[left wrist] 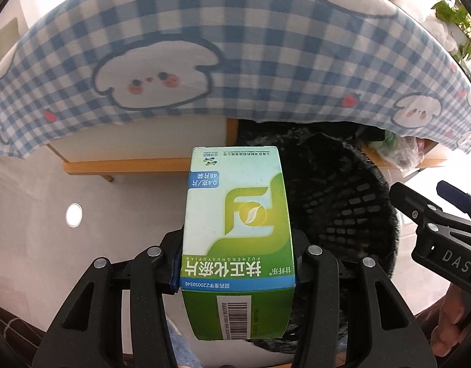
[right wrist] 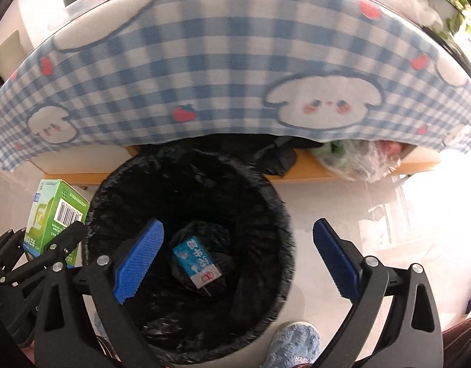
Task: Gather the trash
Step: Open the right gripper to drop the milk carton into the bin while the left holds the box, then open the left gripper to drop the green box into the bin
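Observation:
My left gripper [left wrist: 235,263] is shut on a green and white medicine box [left wrist: 237,224], held upright beside a black-lined trash bin [left wrist: 351,190]. The right wrist view shows that same box [right wrist: 54,214] in the left gripper [right wrist: 51,245] at the bin's left rim. My right gripper [right wrist: 235,248] hangs open over the bin [right wrist: 275,214], nothing between its blue pads [right wrist: 140,257]. A small blue packet [right wrist: 195,262] lies at the bottom of the bin. In the left wrist view, the right gripper [left wrist: 434,202] shows at the right edge.
A blue checked tablecloth [right wrist: 223,67] with cartoon dogs hangs over the table edge just beyond the bin. A wooden shelf [right wrist: 302,171] below it holds a clear plastic bag [right wrist: 364,159]. A foot in a blue slipper [right wrist: 293,343] stands by the bin's near rim.

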A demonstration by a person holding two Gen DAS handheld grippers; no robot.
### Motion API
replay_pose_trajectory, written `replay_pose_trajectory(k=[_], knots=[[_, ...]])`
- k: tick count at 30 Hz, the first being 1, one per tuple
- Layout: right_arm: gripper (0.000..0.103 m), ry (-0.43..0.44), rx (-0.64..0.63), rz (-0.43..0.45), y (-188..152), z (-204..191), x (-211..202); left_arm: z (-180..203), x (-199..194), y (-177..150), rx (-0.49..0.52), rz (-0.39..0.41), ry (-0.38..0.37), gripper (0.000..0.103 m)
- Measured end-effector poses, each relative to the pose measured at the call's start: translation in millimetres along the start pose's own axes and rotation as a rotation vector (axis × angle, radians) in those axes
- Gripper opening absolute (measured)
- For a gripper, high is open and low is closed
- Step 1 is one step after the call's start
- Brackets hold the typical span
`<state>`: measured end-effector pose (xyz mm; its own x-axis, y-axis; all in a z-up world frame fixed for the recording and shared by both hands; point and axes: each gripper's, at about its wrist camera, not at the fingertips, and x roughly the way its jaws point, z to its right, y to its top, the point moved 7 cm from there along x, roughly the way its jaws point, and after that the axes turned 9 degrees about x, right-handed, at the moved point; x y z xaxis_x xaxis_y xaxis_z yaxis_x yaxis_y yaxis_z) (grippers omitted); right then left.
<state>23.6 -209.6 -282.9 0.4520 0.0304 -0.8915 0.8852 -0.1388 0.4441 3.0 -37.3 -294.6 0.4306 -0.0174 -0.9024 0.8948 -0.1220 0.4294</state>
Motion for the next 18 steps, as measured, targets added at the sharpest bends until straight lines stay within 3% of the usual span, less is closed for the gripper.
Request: replay_pose_trajectory(k=[18], knots=[[0.094,-0.062,0.103,0.013,2,84,-15,88,27,11,0.135,-0.036,-0.069,0.047]])
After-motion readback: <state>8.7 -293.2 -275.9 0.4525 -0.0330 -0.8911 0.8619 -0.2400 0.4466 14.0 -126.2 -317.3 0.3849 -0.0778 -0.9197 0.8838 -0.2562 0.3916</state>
